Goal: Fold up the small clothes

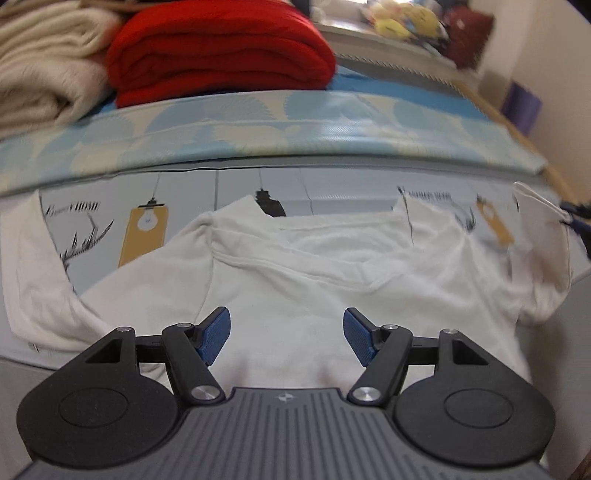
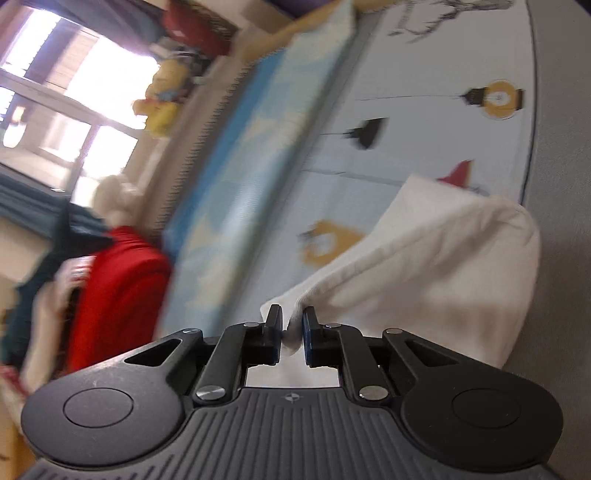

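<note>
A small white shirt [image 1: 295, 280] lies spread on a pale blue printed cloth [image 1: 236, 192], neckline towards the far side, one sleeve at the left and one at the right. My left gripper [image 1: 287, 338] is open and empty, just above the shirt's near part. In the right wrist view my right gripper [image 2: 292, 330] is shut on a bunched edge of the white shirt [image 2: 436, 266], which is lifted and drapes off to the right. The right gripper shows as a dark shape at the far right edge of the left wrist view [image 1: 576, 218].
A folded red blanket [image 1: 218, 51] and cream blankets [image 1: 40, 66] lie behind a blue-patterned mat [image 1: 258, 122]. Yellow plush toys [image 1: 402, 18] sit by the window. The grey surface edge [image 2: 561, 258] runs along the right. A person's hand [image 2: 55, 295] appears at the left of the right wrist view.
</note>
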